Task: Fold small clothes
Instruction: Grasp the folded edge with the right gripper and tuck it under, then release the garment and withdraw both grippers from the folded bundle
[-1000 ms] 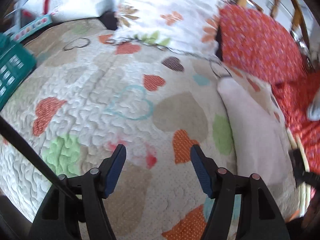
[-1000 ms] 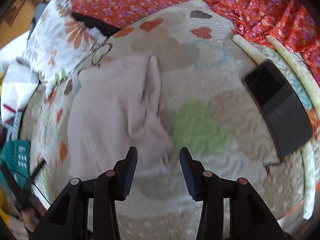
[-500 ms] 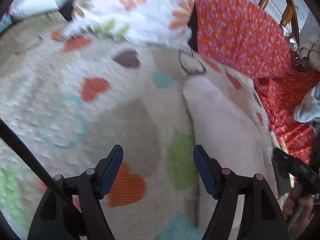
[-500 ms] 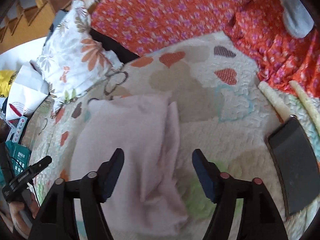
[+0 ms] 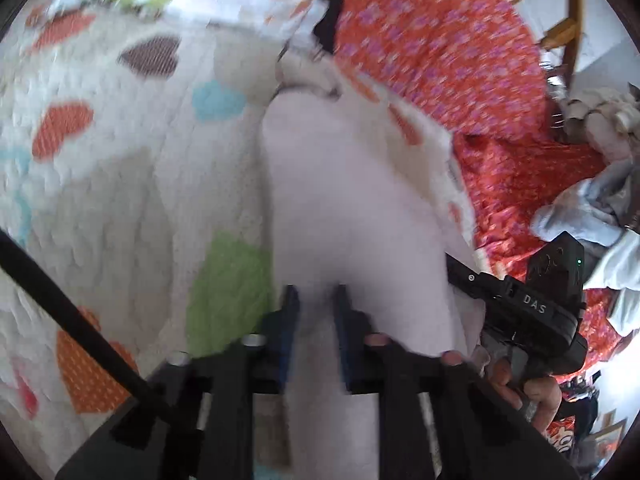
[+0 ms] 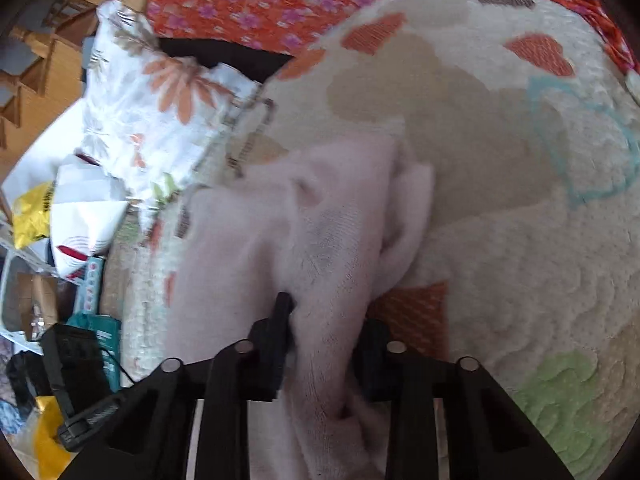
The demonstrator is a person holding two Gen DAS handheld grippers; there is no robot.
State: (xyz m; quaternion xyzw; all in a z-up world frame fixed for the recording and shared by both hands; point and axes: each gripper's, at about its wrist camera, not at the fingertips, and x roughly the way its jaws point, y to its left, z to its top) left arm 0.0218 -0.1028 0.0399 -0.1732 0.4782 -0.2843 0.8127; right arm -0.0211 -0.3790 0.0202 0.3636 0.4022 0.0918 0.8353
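We're gripping the pale pink garment (image 5: pixel 352 208) with both grippers. It's lying on the heart-print quilt (image 5: pixel 120 184), stretching away ahead of both tools.

Left gripper (image 5: pixel 314 300): fingers are sitting close together with the near edge of the garment between them, so we're reading it as clamped on the fabric. The frame is blurring a bit, but cloth is filling the narrow gap between the blue pads (image 5: pixel 289 312). The garment is running straight ahead of this gripper, with the quilt's green patch (image 5: pixel 228 280) just to its left.

Right gripper (image 6: pixel 324 320): we're seeing a bunched fold of the same garment (image 6: pixel 320 240) passing between the fingers and draping down over the gripper body. The left finger (image 6: pixel 280 316) is pressing against the fabric; the right finger is mostly hiding behind the cloth. We're calling it clamped on the garment.

In the left wrist view, the right gripper (image 5: pixel 520 304) is showing to the right of the left one, at the garment's right edge, with the hand (image 5: pixel 528 396) holding it below.

Further ahead of both grippers: a white floral pillow (image 6: pixel 160 112) and an orange floral sheet (image 5: pixel 440 52) are lying beyond the far end of the garment.
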